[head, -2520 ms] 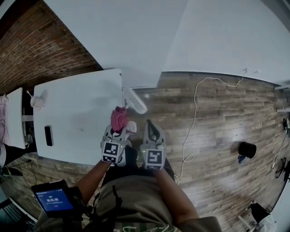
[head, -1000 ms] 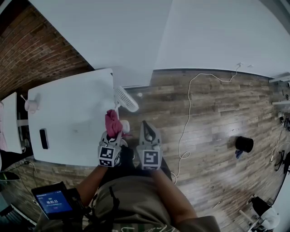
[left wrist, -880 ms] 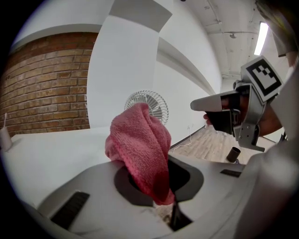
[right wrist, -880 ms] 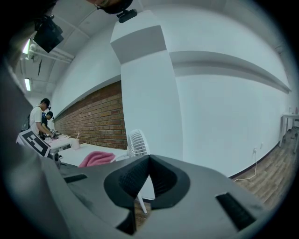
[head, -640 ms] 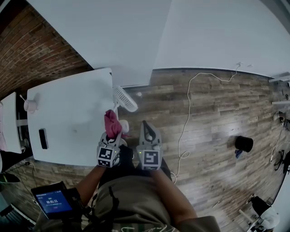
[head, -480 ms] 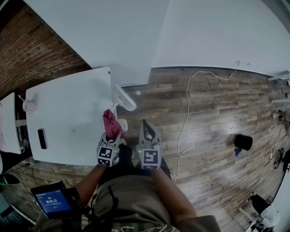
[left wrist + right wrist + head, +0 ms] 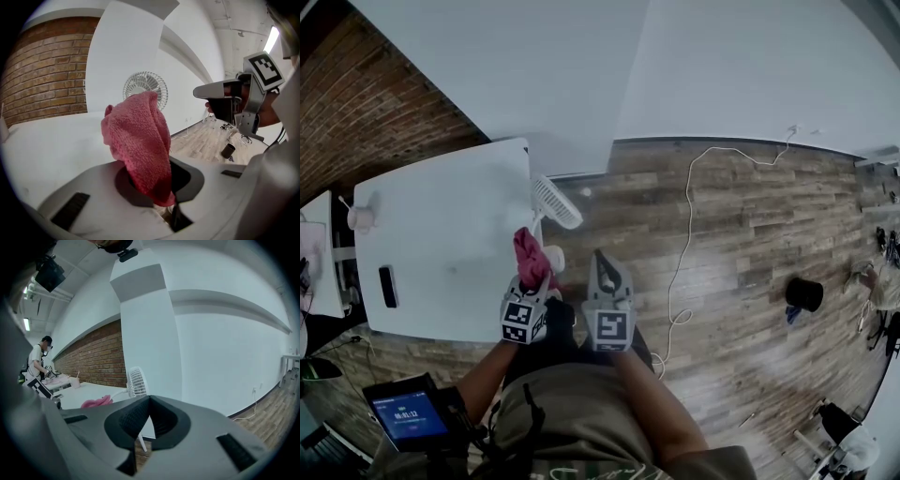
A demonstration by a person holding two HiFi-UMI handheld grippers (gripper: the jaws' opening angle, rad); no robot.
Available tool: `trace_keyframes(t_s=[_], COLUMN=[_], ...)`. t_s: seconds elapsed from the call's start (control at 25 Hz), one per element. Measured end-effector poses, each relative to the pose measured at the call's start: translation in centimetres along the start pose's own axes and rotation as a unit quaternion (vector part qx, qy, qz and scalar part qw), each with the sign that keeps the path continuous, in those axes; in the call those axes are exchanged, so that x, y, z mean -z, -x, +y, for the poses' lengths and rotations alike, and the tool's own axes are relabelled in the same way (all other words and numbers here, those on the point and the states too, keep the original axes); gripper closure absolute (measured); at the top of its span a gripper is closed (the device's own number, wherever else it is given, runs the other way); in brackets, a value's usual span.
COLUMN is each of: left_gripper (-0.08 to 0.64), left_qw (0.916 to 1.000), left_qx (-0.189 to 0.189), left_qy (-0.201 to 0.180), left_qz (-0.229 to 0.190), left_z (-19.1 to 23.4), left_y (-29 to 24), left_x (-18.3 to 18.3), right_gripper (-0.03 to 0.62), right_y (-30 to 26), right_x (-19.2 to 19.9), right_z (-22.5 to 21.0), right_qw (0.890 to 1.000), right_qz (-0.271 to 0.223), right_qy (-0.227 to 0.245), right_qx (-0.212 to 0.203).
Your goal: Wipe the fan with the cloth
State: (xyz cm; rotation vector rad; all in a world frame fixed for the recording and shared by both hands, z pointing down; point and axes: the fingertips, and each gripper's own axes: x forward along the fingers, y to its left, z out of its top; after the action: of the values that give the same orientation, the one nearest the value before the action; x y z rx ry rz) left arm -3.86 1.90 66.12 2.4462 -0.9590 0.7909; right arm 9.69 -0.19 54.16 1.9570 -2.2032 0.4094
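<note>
Squarely in left hand-held gripper [image 7: 157, 185], cloth [image 7: 138, 136]

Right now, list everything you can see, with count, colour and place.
table: one, white, left of the person
fan: one, white, at the table's right edge
cloth: one, pink, in the left gripper, short of the fan
flat object: one, black, on the table
cable: one, white, across the wood floor
round container: one, black, on the floor at right
screen device: one, blue display, by the person's left arm
left gripper: one, grey, shut on the cloth
right gripper: one, grey, shut, empty, beside the left one
</note>
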Motion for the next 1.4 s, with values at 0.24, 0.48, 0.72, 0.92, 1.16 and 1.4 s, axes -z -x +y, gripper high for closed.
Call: trace_keyframes(t_s=[0.24,0.48,0.72,0.92,1.16,1.4], left_gripper=[0.508,0.508,0.508,0.508,0.508,0.508], left_qw=[0.9974,0.9857,0.9819,0.9803,0.9818,0.9848], left_qx=[-0.015,-0.031,-0.031,-0.037,-0.055,-0.065], left_qy=[-0.062,-0.121,-0.120,-0.122,-0.111,-0.102], left_qz=[-0.034,-0.113,-0.143,-0.151,-0.144,-0.125], left_z=[-0.6,-0.4,-1.2,1.2,3.7,5.0], left_y=[2.2,4.6,5.4,2.2,-0.1,-1.6], left_x=[-3.5,-10.8,-15.5,-16.3,-17.7,-16.2], right_gripper=[0.591,0.592,0.592,0.592,0.592,0.592], right_y=[-0.9,-1.4,-1.3,-1.7,-0.8,0.1], right_x=[-1.0,-1.2,-1.5,-1.1,-1.4,-1.4], right_z=[0.2,1.0,0.8,0.1,-0.2,-0.6], right_qw=[1.000,1.000,1.000,1.000,1.000,1.000], right_qz=[-0.005,-0.017,-0.024,-0.025,-0.020,-0.015], right_qy=[-0.013,-0.010,-0.007,-0.010,-0.010,-0.008], right_qx=[-0.005,-0.013,-0.010,0.000,0.013,0.023])
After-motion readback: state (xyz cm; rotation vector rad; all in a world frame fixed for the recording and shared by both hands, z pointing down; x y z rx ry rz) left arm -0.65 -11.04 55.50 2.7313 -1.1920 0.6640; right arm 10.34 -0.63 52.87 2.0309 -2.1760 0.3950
